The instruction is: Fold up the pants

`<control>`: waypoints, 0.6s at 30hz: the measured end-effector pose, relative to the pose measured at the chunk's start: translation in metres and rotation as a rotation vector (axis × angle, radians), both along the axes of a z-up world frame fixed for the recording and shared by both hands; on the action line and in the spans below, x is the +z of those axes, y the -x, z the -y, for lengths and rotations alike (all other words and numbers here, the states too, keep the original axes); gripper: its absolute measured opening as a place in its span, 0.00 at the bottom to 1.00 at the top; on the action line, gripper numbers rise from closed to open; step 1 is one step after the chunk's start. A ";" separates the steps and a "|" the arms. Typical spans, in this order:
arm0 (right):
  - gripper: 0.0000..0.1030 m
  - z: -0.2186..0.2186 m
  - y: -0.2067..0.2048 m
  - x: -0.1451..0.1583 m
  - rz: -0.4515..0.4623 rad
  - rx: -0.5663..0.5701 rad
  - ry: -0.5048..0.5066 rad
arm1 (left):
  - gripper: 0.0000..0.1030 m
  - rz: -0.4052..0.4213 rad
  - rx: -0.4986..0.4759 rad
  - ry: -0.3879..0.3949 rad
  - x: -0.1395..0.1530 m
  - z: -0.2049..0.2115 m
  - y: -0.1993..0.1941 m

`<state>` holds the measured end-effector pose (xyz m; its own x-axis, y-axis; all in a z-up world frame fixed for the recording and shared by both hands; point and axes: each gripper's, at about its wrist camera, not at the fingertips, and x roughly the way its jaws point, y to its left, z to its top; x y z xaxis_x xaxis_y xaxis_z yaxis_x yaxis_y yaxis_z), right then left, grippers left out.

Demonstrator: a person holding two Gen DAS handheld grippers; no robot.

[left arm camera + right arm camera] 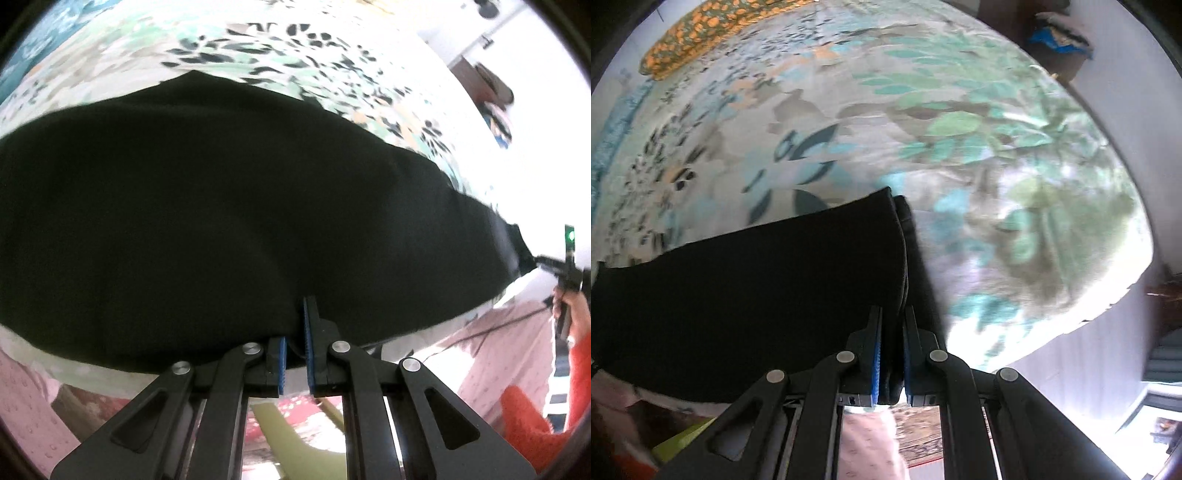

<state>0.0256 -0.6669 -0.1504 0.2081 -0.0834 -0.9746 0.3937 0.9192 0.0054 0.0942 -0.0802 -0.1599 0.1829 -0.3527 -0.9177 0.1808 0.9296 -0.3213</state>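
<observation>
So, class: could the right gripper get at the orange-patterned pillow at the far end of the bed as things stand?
Probably not: the right gripper is shut on the black pants, and the pillow lies far across the bedspread.

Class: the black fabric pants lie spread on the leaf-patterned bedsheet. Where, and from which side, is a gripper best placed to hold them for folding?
Grip the black fabric pants at the near edge, coming from above: there the cloth is thin and reachable, as the right gripper and left gripper show, both shut on it over the leaf-patterned bedsheet.
</observation>
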 end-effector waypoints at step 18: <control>0.10 -0.008 -0.010 -0.017 -0.080 -0.023 0.046 | 0.07 -0.088 -0.005 0.004 -0.016 -0.004 0.004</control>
<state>0.0351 -0.6586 -0.1674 0.1270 -0.1320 -0.9831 0.4118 0.9087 -0.0689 0.0904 -0.0766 -0.1754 0.0996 -0.3573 -0.9286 0.1558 0.9274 -0.3401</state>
